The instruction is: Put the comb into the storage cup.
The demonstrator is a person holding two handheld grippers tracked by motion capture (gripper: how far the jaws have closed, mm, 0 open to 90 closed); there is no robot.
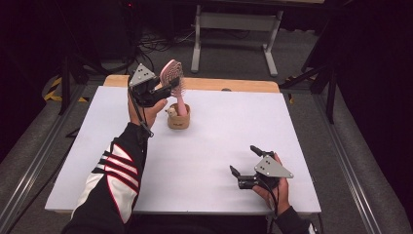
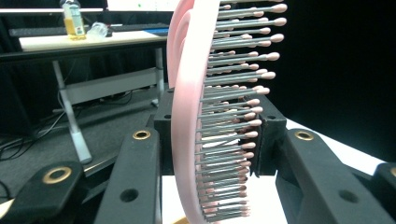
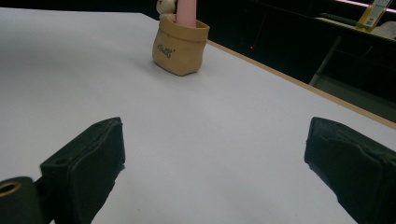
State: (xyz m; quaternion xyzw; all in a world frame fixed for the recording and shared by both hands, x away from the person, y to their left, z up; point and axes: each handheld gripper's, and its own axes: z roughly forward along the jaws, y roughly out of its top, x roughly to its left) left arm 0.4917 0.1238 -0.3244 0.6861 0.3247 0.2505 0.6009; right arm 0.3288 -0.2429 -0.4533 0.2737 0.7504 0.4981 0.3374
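Our left tool (image 1: 170, 87) is clenched on the pink hairbrush (image 1: 174, 78), whose handle stands in the tan pouch (image 1: 178, 119) near the bench's (image 1: 219, 141) far edge. Our right tool (image 1: 242, 163) rests released near the near right corner.

A white-topped desk (image 1: 204, 161) with a light wooden far edge fills the middle. Beyond that desk stands a grey metal table frame (image 1: 234, 29) on the dark floor. On another table behind it stands a yellow bottle (image 2: 73, 19), with a clear one (image 2: 97, 31) lying just beside.

a dim lab: floor cables (image 1: 156, 44), metal rails (image 1: 29, 165), workbench (image 1: 236, 22).
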